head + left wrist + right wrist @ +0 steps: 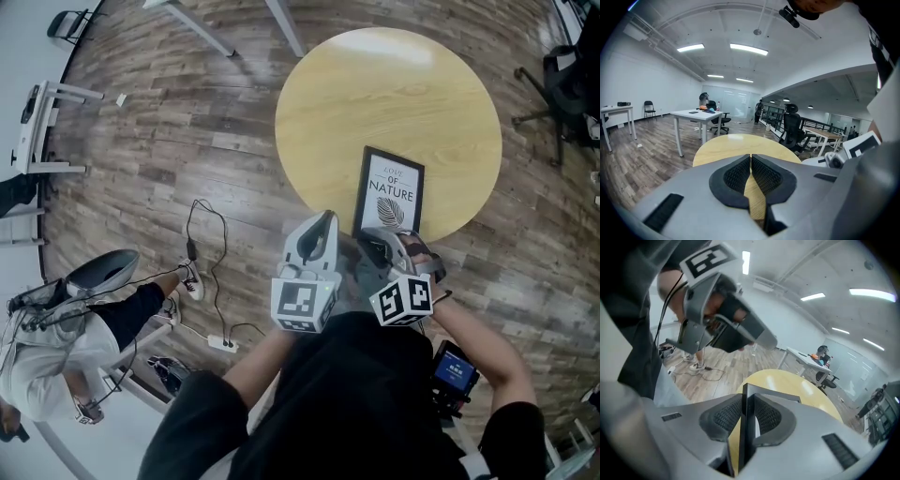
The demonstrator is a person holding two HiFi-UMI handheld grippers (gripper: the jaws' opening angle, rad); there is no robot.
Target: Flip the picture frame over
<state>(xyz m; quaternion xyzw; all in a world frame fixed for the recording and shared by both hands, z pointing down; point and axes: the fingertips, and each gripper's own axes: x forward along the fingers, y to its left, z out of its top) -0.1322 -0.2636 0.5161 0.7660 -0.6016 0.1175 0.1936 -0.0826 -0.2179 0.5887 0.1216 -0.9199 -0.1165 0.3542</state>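
At the near edge of the round table (375,94), the picture frame (389,192) lies print side up, its near short edge under the right gripper (380,239). In the right gripper view that gripper (746,420) is clamped on the frame (745,404), seen edge-on with both pads (725,416) pressed to it. The near edge looks tipped up off the tabletop (797,385), the far edge probably resting on it. The left gripper (319,225) hangs just left of the frame, short of the table. Its jaws are together with nothing between them (751,173), only tabletop (726,145) beyond. Step in hand, as I read it: grip made, lift begun, flip itself not done since the print faces up. Next move calls for raising the near edge further, pivoting on the far edge, carrying it past upright and lowering it face down. Grip is thin and the frame could slide on the smooth wood.
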